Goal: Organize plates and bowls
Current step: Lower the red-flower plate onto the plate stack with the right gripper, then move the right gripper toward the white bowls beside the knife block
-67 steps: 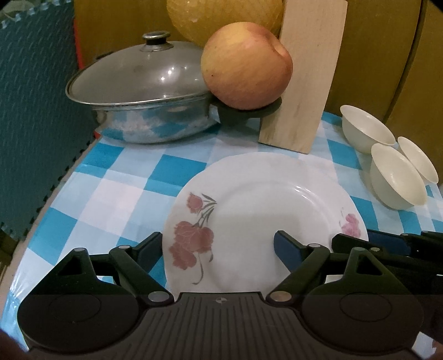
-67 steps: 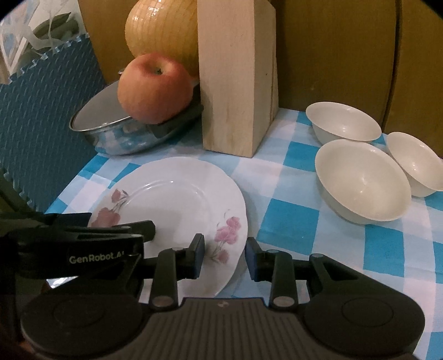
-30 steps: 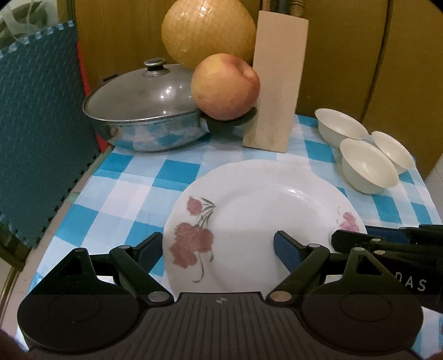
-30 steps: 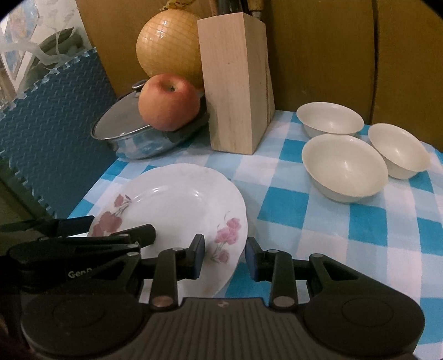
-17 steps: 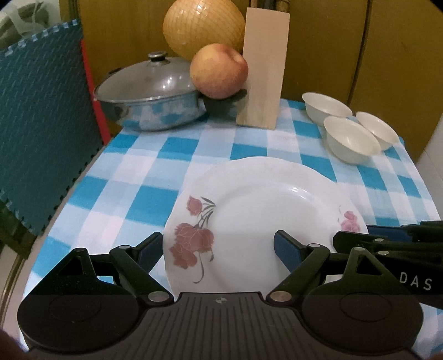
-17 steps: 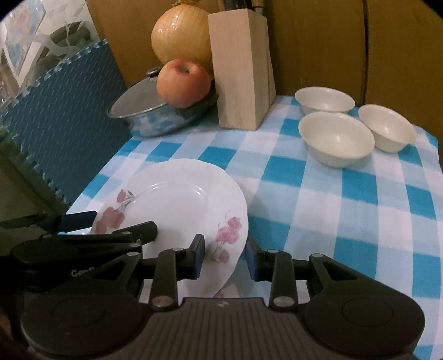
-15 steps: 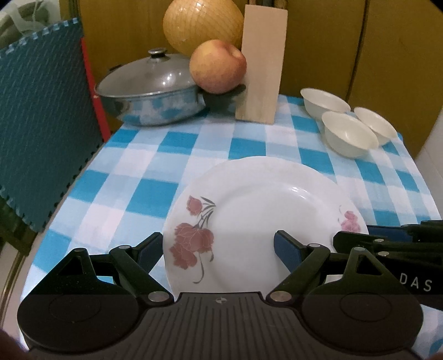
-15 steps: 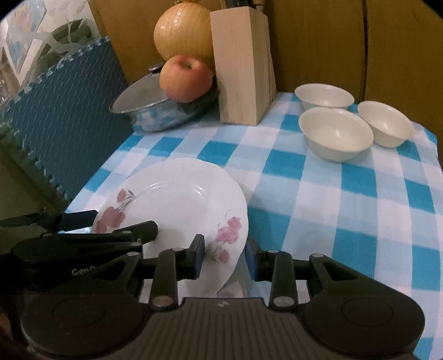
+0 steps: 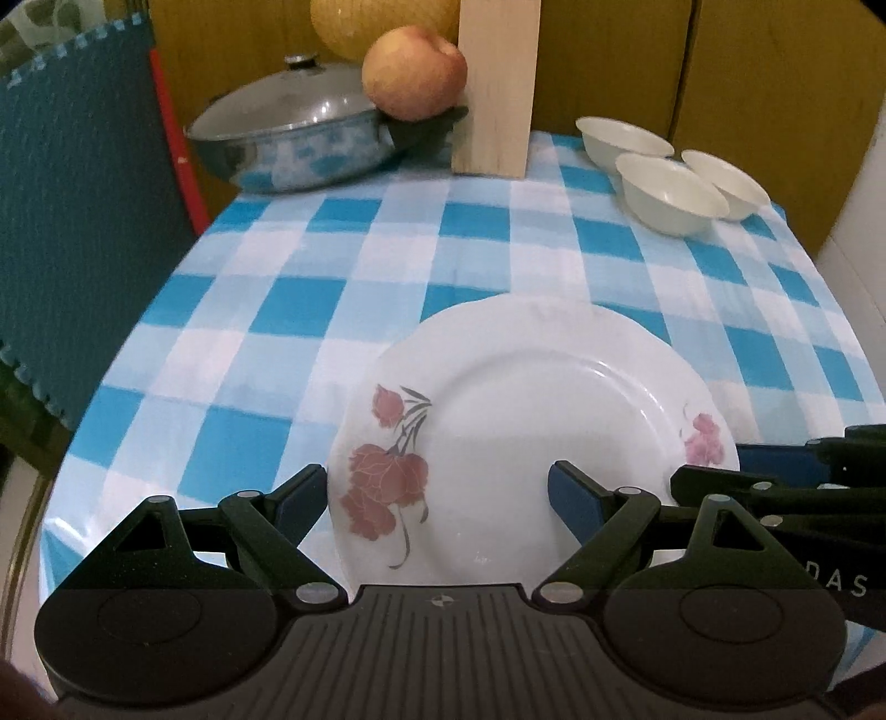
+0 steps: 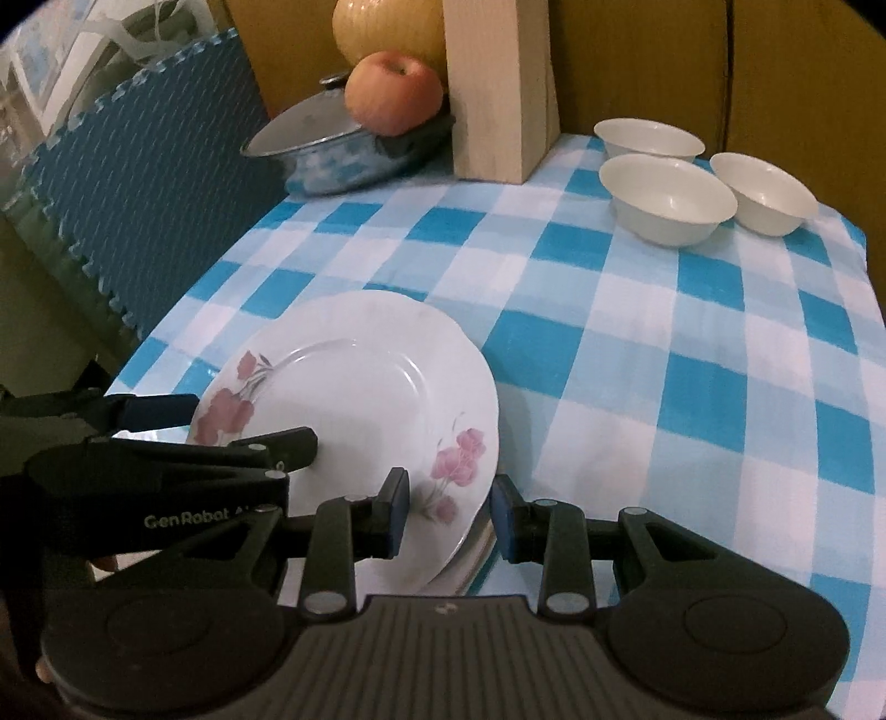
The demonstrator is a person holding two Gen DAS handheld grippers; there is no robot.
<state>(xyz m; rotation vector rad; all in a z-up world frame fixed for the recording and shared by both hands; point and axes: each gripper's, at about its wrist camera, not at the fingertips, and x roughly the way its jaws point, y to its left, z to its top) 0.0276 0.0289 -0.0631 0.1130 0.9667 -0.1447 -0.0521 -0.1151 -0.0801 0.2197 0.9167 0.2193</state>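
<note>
I carry a white plate (image 9: pixel 531 437) with pink flowers just above the near part of the checked table (image 9: pixel 332 266). My left gripper (image 9: pixel 437 493) grips its left side, one finger under the rim and the other on top. My right gripper (image 10: pixel 448 512) is shut on the plate's (image 10: pixel 360 399) right rim. A second rim (image 10: pixel 473 548) shows just beneath it there. In the right wrist view the left gripper (image 10: pixel 232 426) reaches in from the left. Three cream bowls (image 9: pixel 664 191) (image 10: pixel 670 196) stand empty at the far right corner.
At the back stand a lidded steel pot (image 9: pixel 288 133), an apple (image 9: pixel 412 72) on its handle, a netted yellow melon (image 10: pixel 387 27) and a wooden knife block (image 9: pixel 495 83). A teal foam mat (image 9: pixel 66 221) walls the left side. The tablecloth drops off at the right edge (image 10: pixel 853 277).
Both grippers have drawn back together toward the near table edge with the plate. The pot, block and bowls now look smaller and farther off. Neither grip has changed.
</note>
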